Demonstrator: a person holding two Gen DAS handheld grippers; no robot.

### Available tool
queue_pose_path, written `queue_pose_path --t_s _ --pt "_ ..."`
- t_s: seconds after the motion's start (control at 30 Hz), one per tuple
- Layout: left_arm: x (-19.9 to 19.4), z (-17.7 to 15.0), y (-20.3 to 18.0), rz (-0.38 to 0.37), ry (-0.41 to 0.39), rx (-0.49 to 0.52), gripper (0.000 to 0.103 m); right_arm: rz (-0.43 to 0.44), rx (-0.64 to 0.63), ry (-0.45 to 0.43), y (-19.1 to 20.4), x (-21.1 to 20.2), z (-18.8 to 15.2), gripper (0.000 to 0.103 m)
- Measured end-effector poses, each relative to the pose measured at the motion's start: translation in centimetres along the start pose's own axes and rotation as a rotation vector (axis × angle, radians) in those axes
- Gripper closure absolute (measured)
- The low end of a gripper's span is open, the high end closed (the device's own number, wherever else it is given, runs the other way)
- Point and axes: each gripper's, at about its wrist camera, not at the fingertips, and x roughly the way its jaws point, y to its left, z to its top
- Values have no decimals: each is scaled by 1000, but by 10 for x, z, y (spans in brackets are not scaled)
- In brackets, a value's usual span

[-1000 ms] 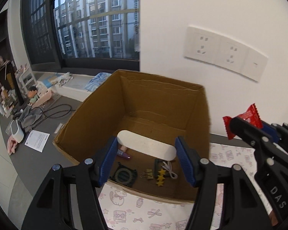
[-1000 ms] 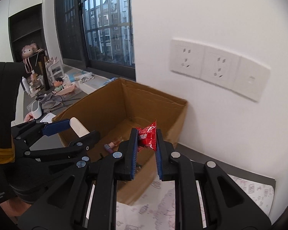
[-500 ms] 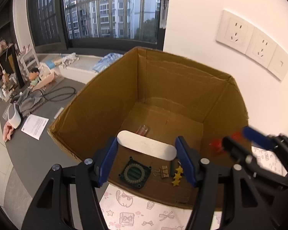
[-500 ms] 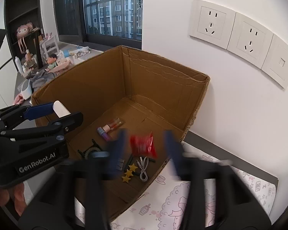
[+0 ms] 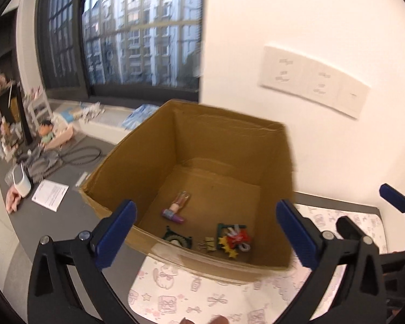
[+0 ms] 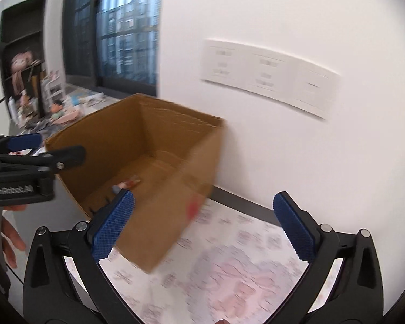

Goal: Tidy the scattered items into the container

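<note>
By the white wall, the box (image 5: 137, 159) already held the red snack (image 5: 237, 239) at its 5 o'clock corner, and both the left tongs (image 5: 205, 232) and the right tongs (image 6: 205, 224) were spread wide and empty.

Matt brown cardboard box (image 5: 224, 145), glossy red wrapper (image 5: 236, 239)

Blurred white lettering "GenRobot.AI" on the black side of the left gripper (image 6: 40, 151) in the right wrist view; print on the paper sheet (image 5: 50, 195) on the grey tabletop too small to read.
</note>
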Motion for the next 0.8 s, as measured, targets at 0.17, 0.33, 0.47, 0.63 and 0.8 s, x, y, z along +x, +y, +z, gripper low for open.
queue_pose_path --t_s 0.17,0.33,0.47,0.63,0.8 --pt "-14 -19 -63 -51 -19 50 0 -94 138 14 -67 -30 -43 0" --pt "-21 -57 -128 -96 -25 125 0 -216 243 94 -118 -65 -90 0" --pt "-31 -89 -161 -106 5 171 0 -285 294 126 -139 -98 -120 0" --pt "-66 -132 -180 -79 -6 215 0 -337 285 154 -137 -139 -160 0" --pt "-119 -170 -173 -95 -34 199 0 -306 281 140 -115 -178 -187 0"
